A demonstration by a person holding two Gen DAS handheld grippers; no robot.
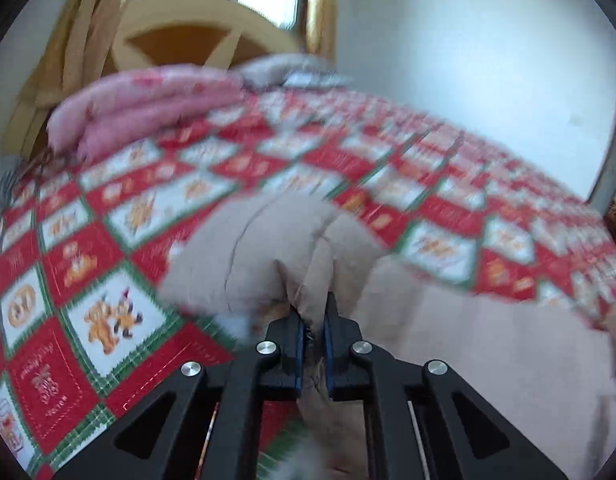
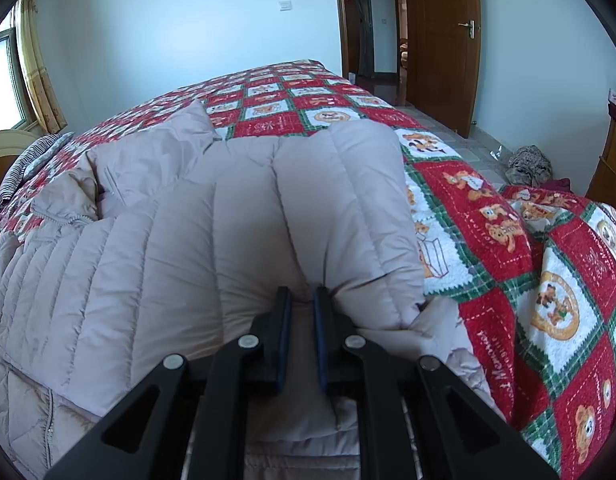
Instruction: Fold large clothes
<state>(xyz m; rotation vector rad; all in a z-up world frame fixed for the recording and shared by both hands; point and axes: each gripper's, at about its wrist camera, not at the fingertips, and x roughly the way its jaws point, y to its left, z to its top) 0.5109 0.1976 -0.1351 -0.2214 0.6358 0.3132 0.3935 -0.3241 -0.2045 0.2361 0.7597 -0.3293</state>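
Two grippers are both gripping one garment: a beige quilted down jacket point(image 2: 236, 216) that is lying on a bed under a red, white and green patchwork quilt point(image 2: 479, 216).

Right gripper point(image 2: 301, 300): jaws are standing nearly closed, pinching a thick folded edge of the jacket between the blue pads. Directly ahead of this gripper the padded panel is running away toward the far end of the bed; the collar and zip are lying ahead and to its left, and a sleeve or corner is sticking out further ahead on the left. To its right the fabric is ending and bare quilt is showing.

Left gripper point(image 1: 312, 312): jaws are narrowly apart, clamping a bunched ridge of the same jacket point(image 1: 268, 248), which is rising just ahead of the fingertips. This view is motion-blurred, so which part of the garment is being held cannot be told. More jacket is spreading to this gripper's right; folded pink bedding point(image 1: 148, 108) is sitting well ahead and to the left, near the headboard.

Key relation, as a judgement: the jacket's long axis is running ahead-left from the right gripper, collar end farthest to that side. The right gripper is holding the end nearer the bare quilt, so a fold would likely be carrying this end forward and left over the body. Whether the left gripper is holding the opposite end cannot be told.
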